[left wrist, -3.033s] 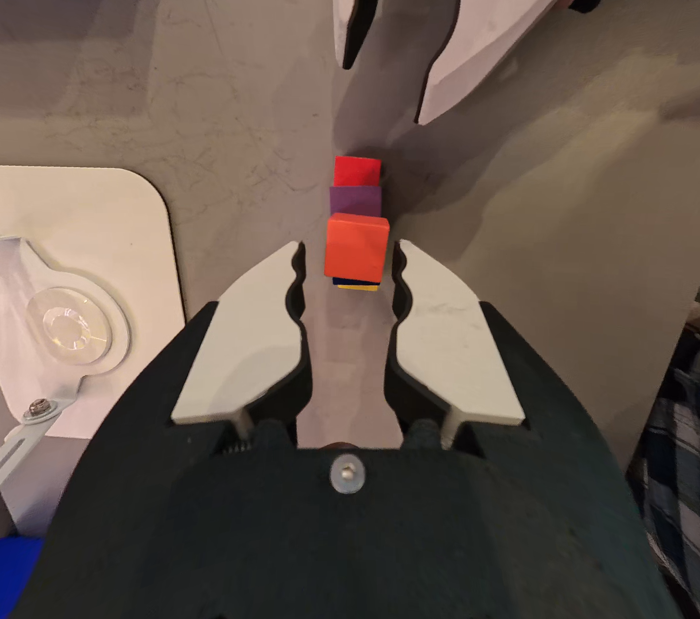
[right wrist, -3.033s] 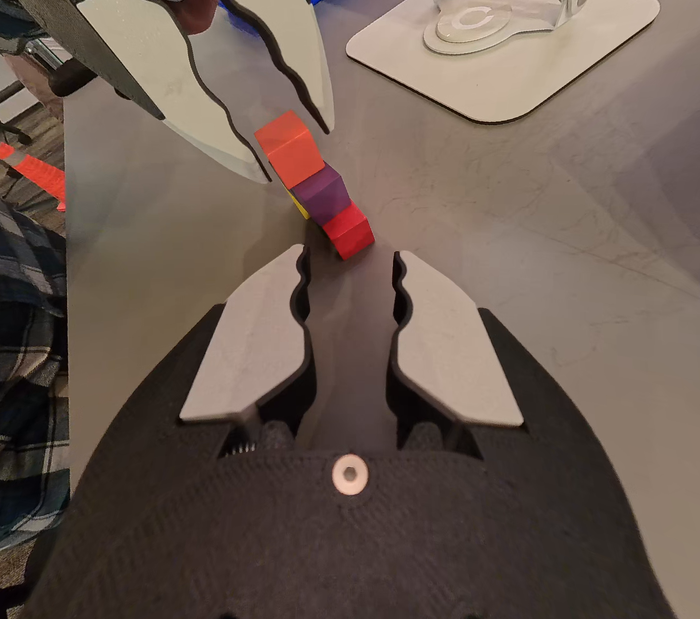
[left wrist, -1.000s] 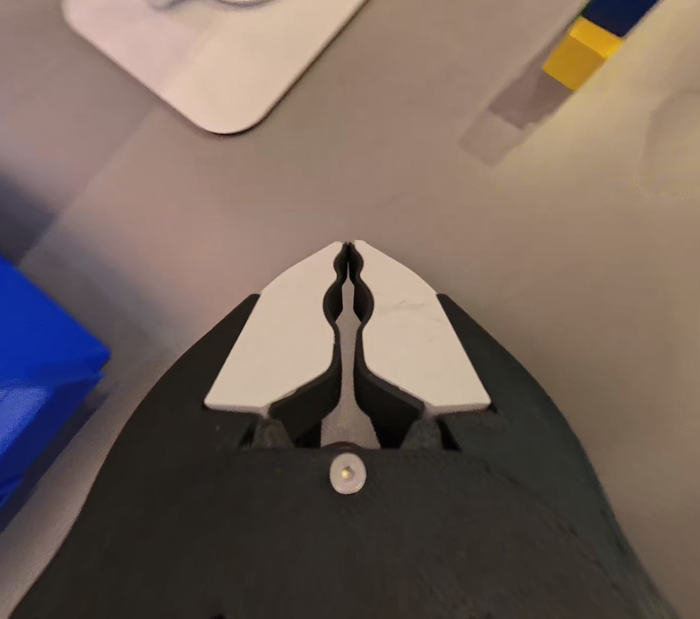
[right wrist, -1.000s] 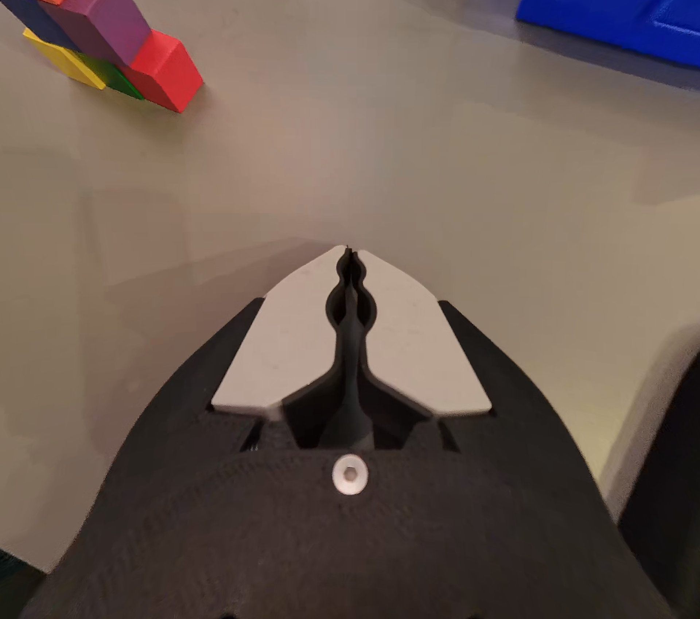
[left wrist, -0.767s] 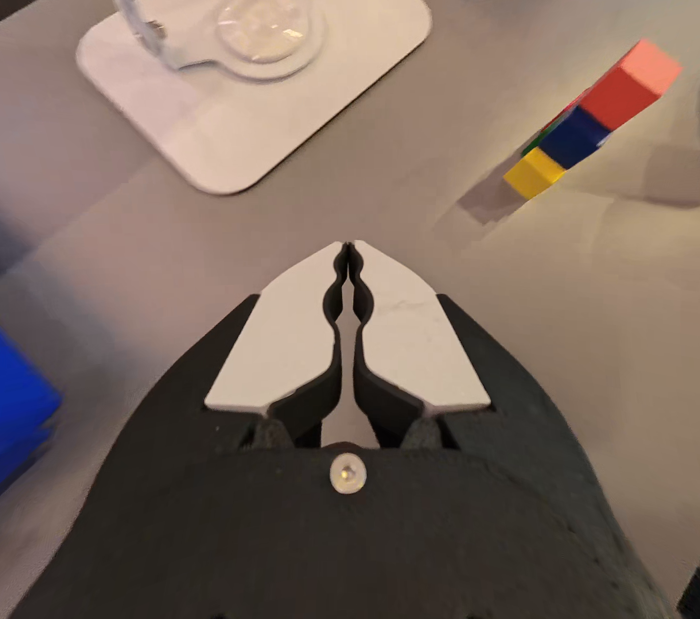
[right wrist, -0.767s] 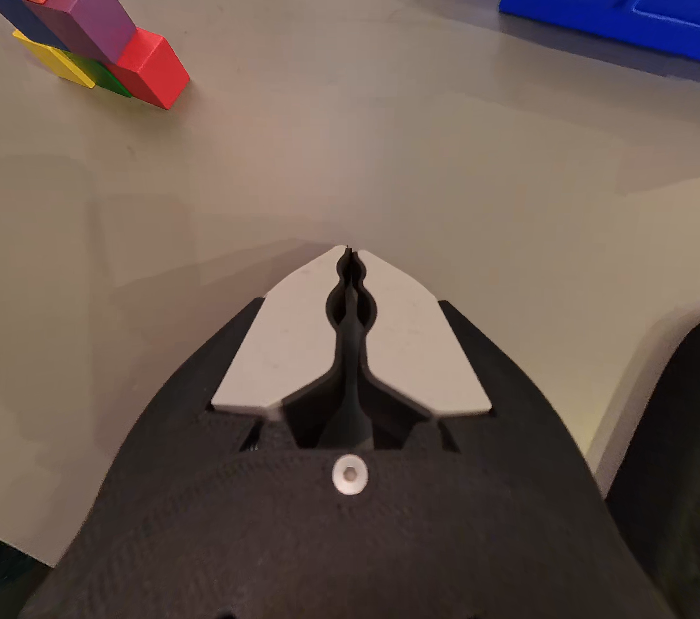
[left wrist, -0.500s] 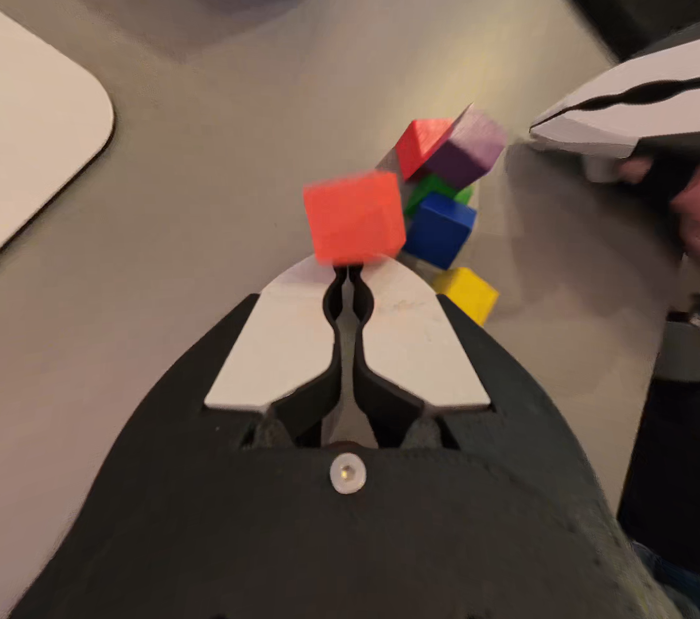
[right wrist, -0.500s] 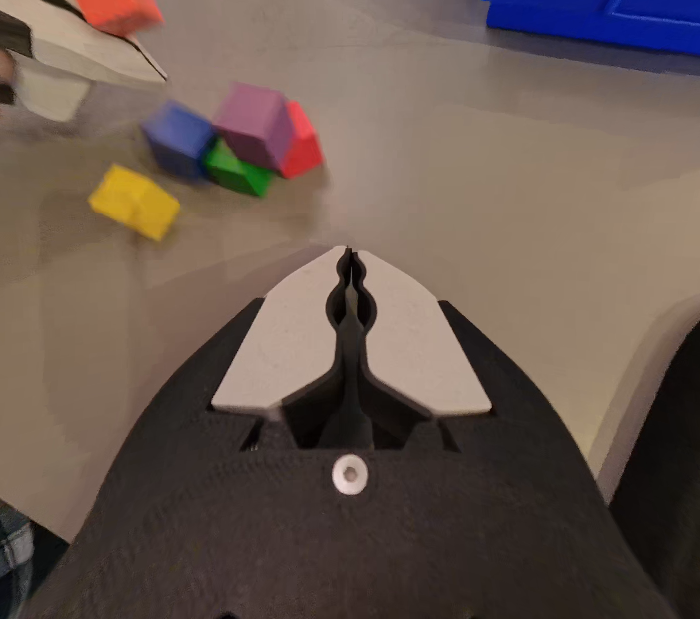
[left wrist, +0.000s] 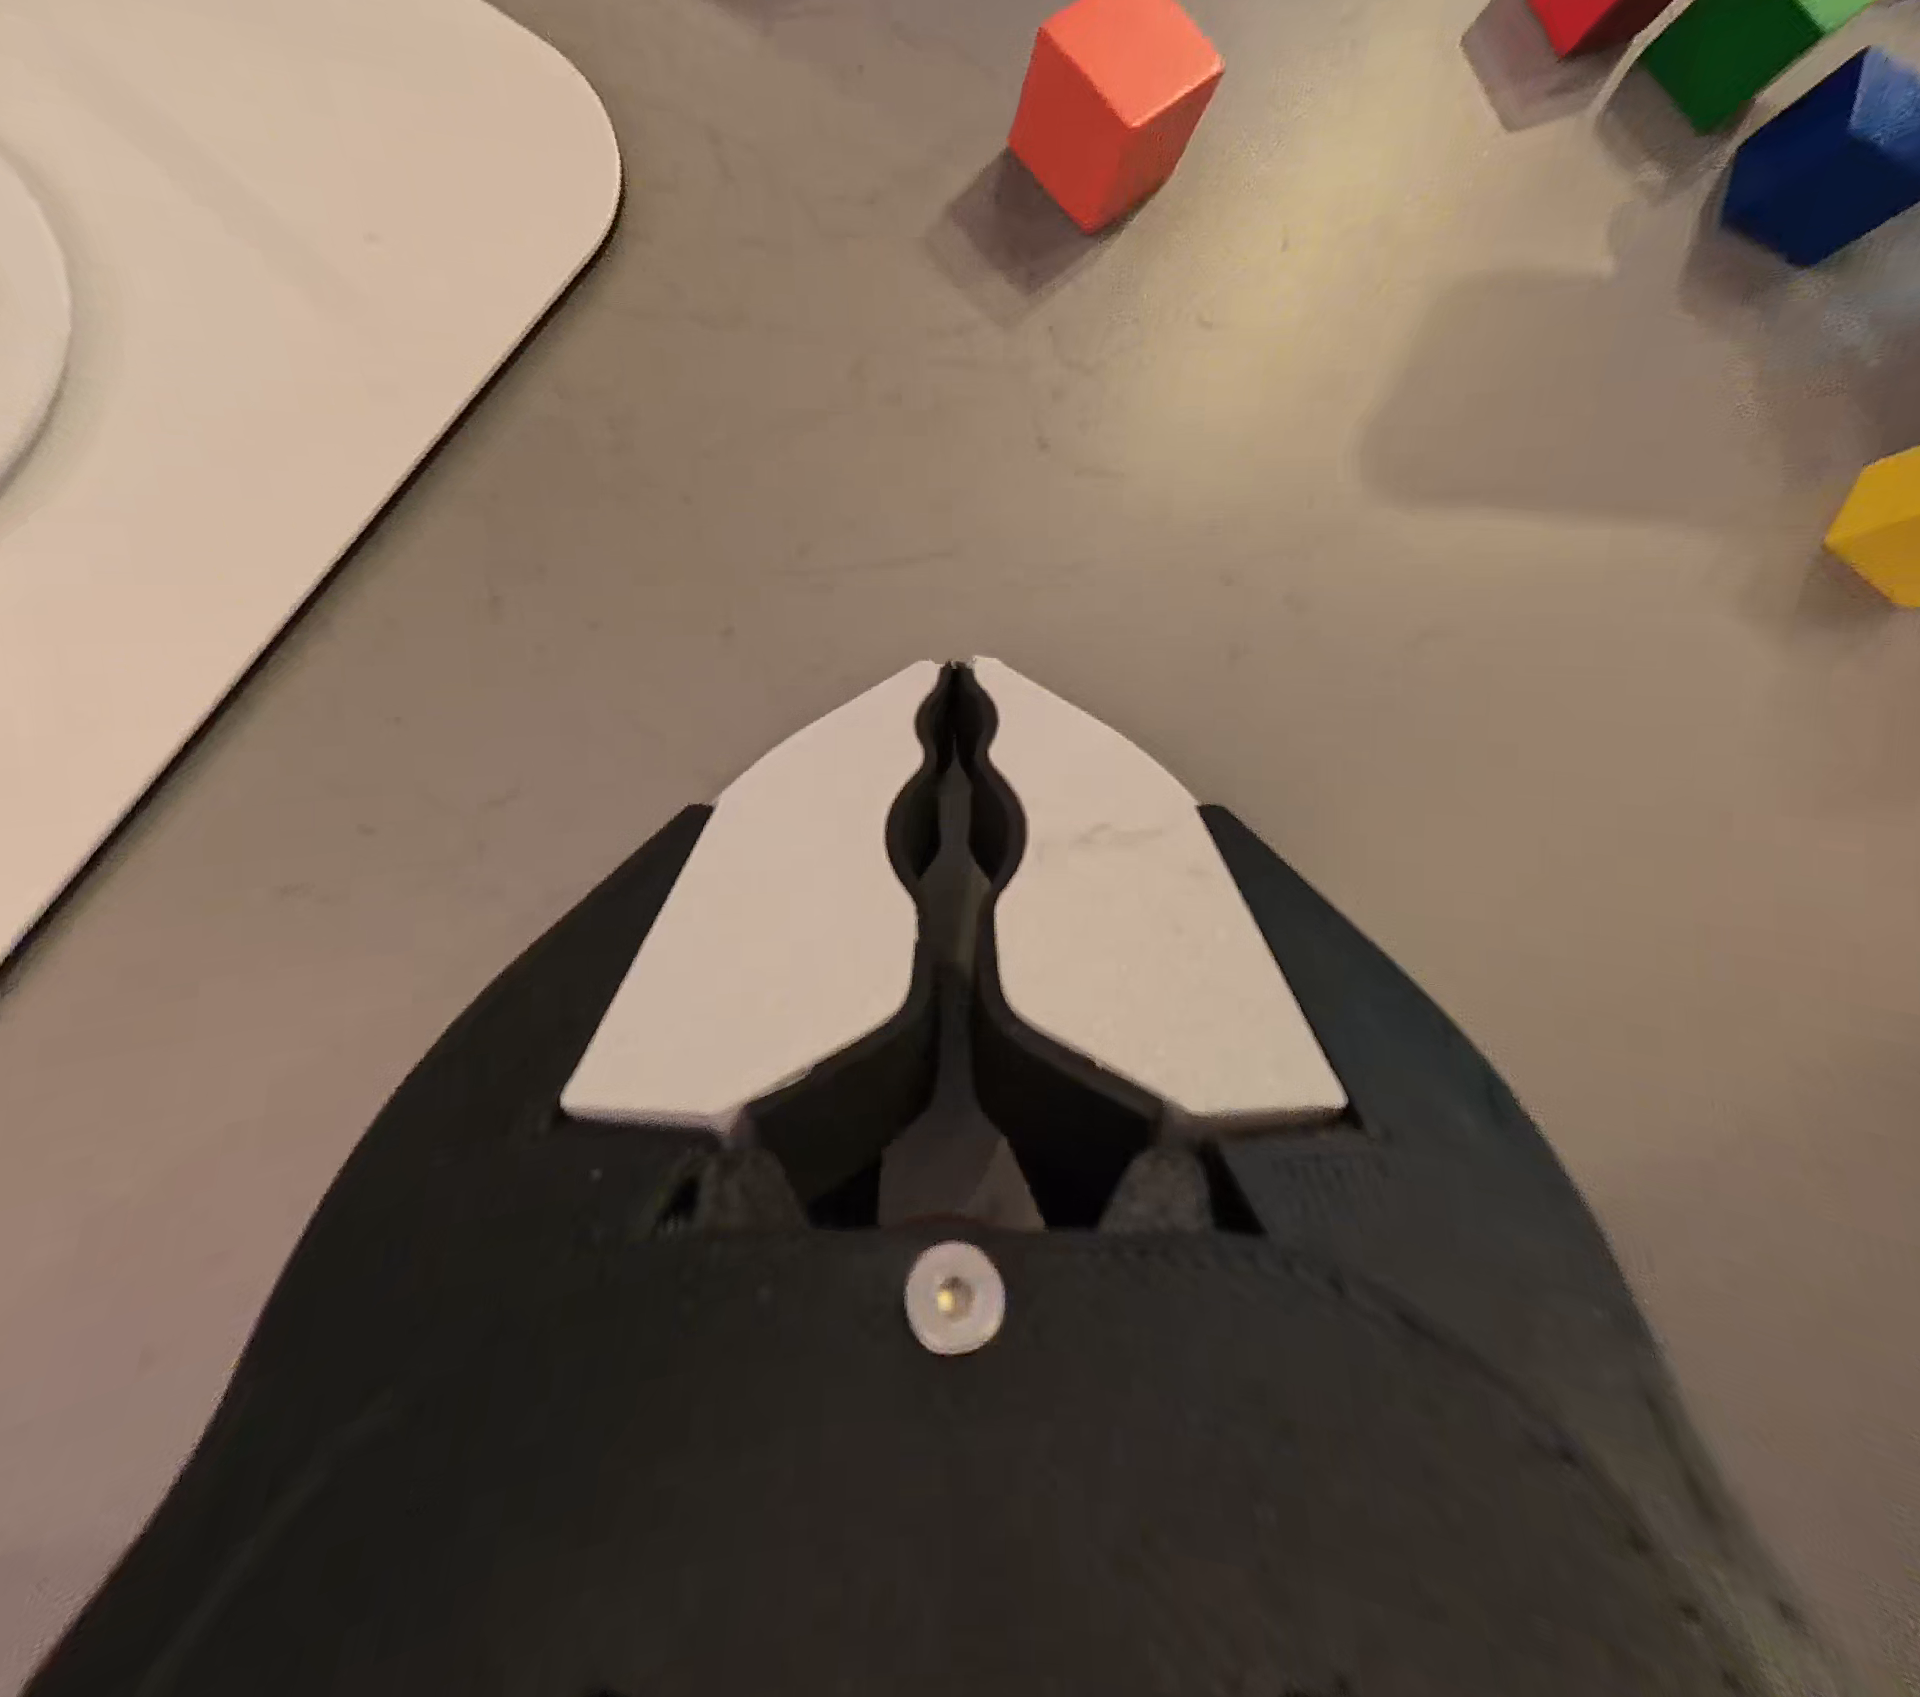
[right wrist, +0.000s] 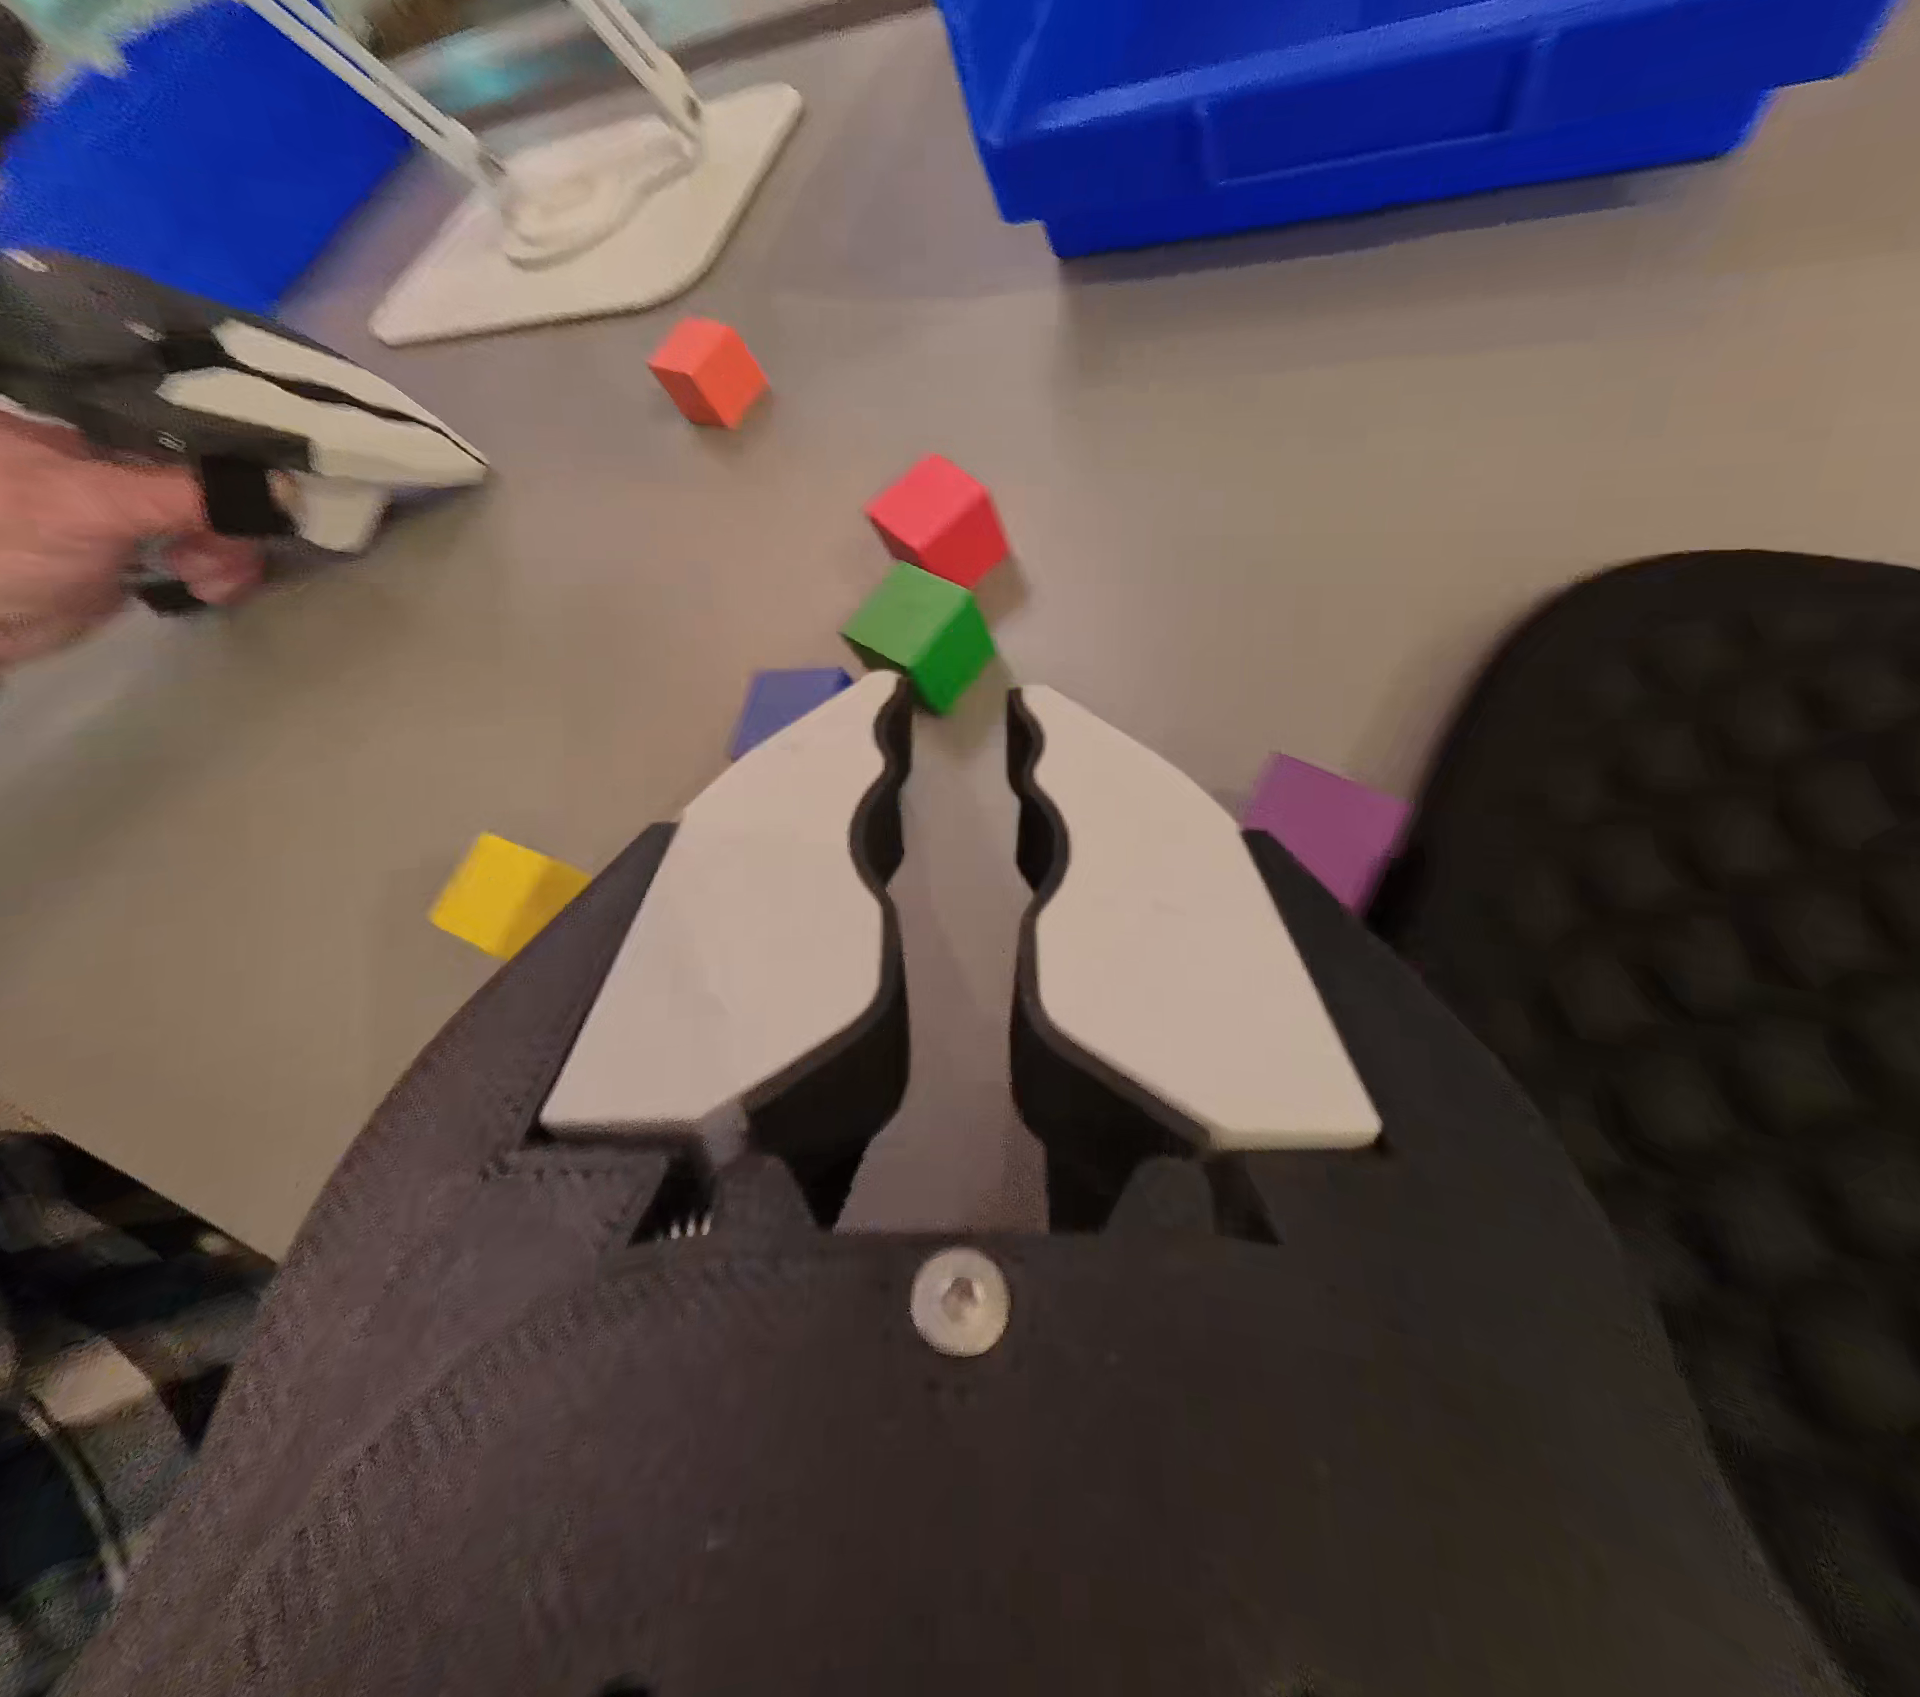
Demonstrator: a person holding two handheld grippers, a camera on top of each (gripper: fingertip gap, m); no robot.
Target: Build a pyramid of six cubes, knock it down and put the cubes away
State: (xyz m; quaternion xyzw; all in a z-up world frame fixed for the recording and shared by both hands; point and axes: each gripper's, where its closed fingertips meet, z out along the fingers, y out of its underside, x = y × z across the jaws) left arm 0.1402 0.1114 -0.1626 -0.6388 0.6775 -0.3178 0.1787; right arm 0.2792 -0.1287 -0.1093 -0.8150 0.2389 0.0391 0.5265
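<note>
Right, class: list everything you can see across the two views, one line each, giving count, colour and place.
Cubes: six, scattered on the table: orange, red, green, blue, yellow, purple.
Bin: one, blue, far right.
Second blue bin: one, far left.
Stand: one, white base, beyond the orange cube.
Pad: one, black, right edge.
Table: one, grey.
Left gripper: closed, empty.
Right gripper: open, near the green cube.
Hand: one, holding the left gripper.

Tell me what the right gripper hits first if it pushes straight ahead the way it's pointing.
Most likely the green cube: it sits just beyond the open right gripper, roughly in line with the gap, with the red cube right behind. Depth is hard to judge; the fingers may pass above it.
</note>
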